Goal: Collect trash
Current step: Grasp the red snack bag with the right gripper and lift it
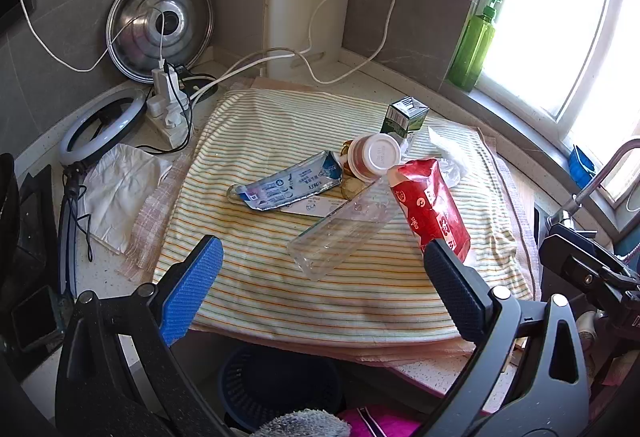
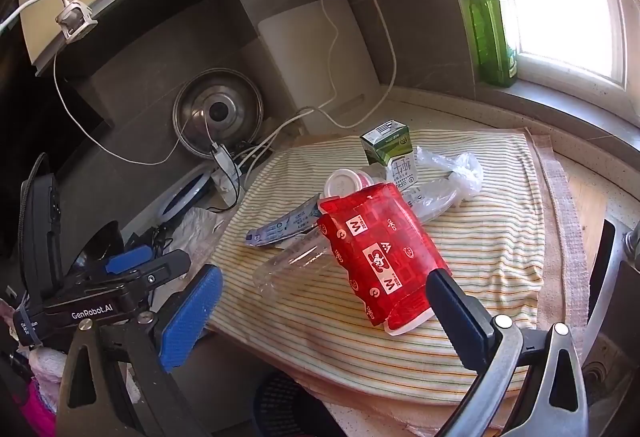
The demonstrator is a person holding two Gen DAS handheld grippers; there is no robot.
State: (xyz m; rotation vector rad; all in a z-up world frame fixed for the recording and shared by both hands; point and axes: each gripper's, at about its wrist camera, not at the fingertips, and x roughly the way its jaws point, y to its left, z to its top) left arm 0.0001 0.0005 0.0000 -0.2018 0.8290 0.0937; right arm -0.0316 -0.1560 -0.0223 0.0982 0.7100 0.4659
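On the striped cloth (image 1: pixel 280 125) a clear empty bottle (image 1: pixel 340 233) lies beside a red pack (image 2: pixel 380 257); both grippers, left (image 1: pixel 324 297) and right (image 2: pixel 324 313), gape empty.

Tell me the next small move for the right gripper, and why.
Probably ease the right gripper forward and down onto the red packet. Its fingers stand wide open and empty, and the packet lies nearest, atop the clear bottle on the striped cloth.

readable print near the striped cloth (image 2: pixel 460 245)
"genrobot.ai" on the black bracket (image 2: pixel 116 295) left of the cloth; a white "m" repeated on the red packet (image 2: pixel 380 253) lying on it.
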